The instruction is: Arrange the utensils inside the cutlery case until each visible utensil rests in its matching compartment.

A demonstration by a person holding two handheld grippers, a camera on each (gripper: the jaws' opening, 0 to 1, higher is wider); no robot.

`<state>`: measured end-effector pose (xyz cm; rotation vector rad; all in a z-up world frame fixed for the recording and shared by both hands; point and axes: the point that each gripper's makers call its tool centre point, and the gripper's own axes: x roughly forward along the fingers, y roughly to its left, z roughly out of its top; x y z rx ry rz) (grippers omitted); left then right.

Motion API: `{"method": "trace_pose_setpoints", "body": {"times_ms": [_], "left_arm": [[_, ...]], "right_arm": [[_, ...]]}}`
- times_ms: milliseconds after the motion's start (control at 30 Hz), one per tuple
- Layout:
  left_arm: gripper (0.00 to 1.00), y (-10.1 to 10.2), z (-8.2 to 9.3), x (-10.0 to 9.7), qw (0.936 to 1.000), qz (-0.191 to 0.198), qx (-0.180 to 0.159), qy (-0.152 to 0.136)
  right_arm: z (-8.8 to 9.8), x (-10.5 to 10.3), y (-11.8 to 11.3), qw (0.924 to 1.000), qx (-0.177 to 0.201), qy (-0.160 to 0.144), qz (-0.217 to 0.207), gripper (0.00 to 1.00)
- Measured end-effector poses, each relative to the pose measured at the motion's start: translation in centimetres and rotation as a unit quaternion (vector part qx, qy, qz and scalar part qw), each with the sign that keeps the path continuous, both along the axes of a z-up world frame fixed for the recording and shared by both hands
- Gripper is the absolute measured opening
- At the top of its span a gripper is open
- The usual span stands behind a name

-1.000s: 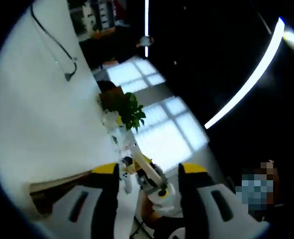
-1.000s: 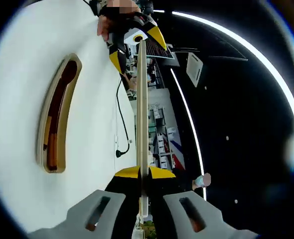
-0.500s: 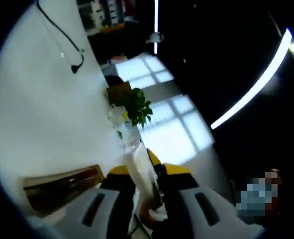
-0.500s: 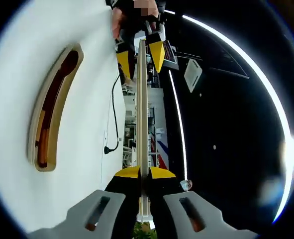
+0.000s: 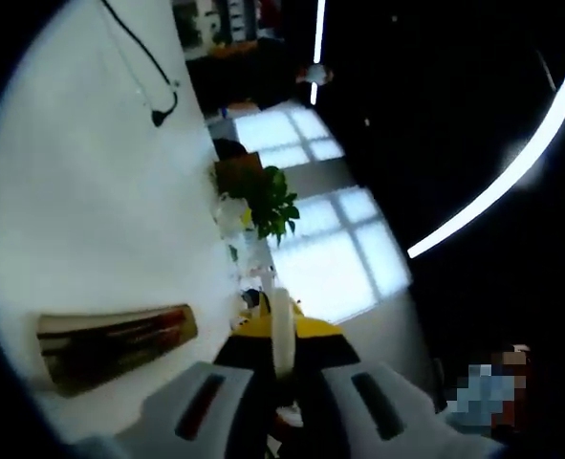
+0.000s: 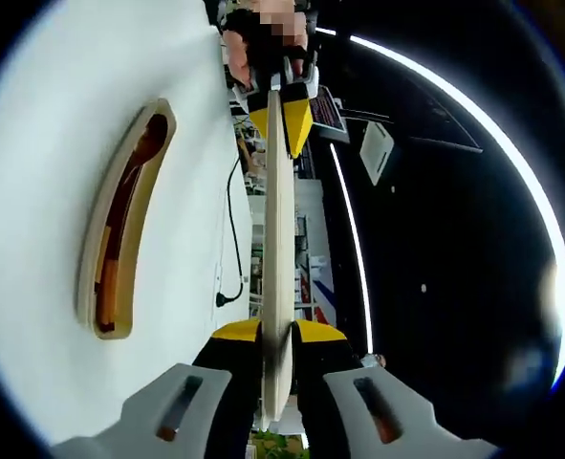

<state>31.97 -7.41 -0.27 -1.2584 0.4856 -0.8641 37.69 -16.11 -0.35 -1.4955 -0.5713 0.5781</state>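
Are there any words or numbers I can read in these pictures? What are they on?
None can be read.
The shelves far behind the white table hold coloured boxes, too small and blurred to read.
The dark screen near the left gripper is too blurred to read.
The wooden utensil held by both grippers and the cutlery case carry no writing.

Utensil (image 6: 276, 220) between 2 tools, beside case (image 6: 119, 220)

Both hand-held grippers (image 6: 276, 337) clamp pale utensil (image 6: 277, 239); cutlery case (image 6: 119, 222) left.
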Motion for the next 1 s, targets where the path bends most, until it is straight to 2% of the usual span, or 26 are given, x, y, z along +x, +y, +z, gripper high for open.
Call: {"method": "trace_pose_setpoints", "body": {"times_ms": [67, 100, 133, 167, 200, 267, 300, 400, 467, 533, 600, 767, 867, 1000], "left_arm": [[0.02, 0.1, -0.1, 0.0, 1.0000, 0.002, 0.007, -0.001], [0.02, 0.1, -0.2, 0.1, 0.9999, 0.003, 0.010, -0.001], [0.02, 0.2, -0.5, 0.1, 0.9999, 0.004, 0.013, 0.004], [0.02, 0.4, -0.9, 0.1, 0.9998, 0.006, 0.016, 0.013], [0.02, 0.5, -1.1, 0.2, 0.9998, 0.006, 0.019, 0.010], [0.02, 1.0, -1.5, 0.1, 0.9997, 0.005, 0.011, 0.019], [0.02, 1.2, -1.7, 0.0, 0.9997, 0.007, 0.010, 0.020], [0.02, 1.5, -1.6, -0.1, 0.9998, 0.007, 0.005, 0.020], [0.02, 1.9, -1.8, -0.1, 0.9997, 0.011, 0.017, 0.014], [0.02, 2.2, -1.9, -0.1, 0.9996, 0.015, 0.021, 0.012], [0.02, 2.5, -2.0, -0.1, 0.9997, 0.014, 0.014, 0.014], [0.02, 3.2, -2.5, -0.2, 0.9994, 0.020, 0.022, 0.017], [0.02, 3.5, -3.1, -0.3, 0.9992, 0.023, 0.022, 0.025], [0.02, 3.8, -3.7, -0.3, 0.9987, 0.025, 0.029, 0.032]], "right_arm": [[-0.5, 0.1, 0.1, 0.9998, -0.002, 0.016, 0.007, 0.12], [-1.0, 0.1, 0.3, 0.9992, 0.002, 0.038, 0.015, 0.13], [-1.7, 0.0, 0.5, 0.9968, 0.001, 0.075, 0.028, 0.14], [-2.2, -0.4, 0.8, 0.9922, 0.010, 0.115, 0.047, 0.16], [-2.0, -0.8, 1.0, 0.9843, 0.047, 0.158, 0.064, 0.16], [-2.1, -1.6, 1.4, 0.9695, 0.070, 0.214, 0.097, 0.16], [-2.0, -1.8, 1.4, 0.9641, 0.076, 0.231, 0.106, 0.16], [-1.7, -2.0, 1.2, 0.9585, 0.082, 0.247, 0.116, 0.18], [-1.7, -2.0, 1.1, 0.9525, 0.088, 0.264, 0.124, 0.22], [-1.7, -1.9, 0.8, 0.9471, 0.094, 0.281, 0.124, 0.22], [-1.7, -2.1, 0.7, 0.9395, 0.101, 0.297, 0.137, 0.22], [-1.4, -2.5, 0.2, 0.9189, 0.125, 0.341, 0.153, 0.33], [-1.1, -2.0, -0.5, 0.9121, 0.140, 0.354, 0.151, 0.32], [-1.2, -1.2, -1.3, 0.8947, 0.158, 0.390, 0.150, 0.32]]}}
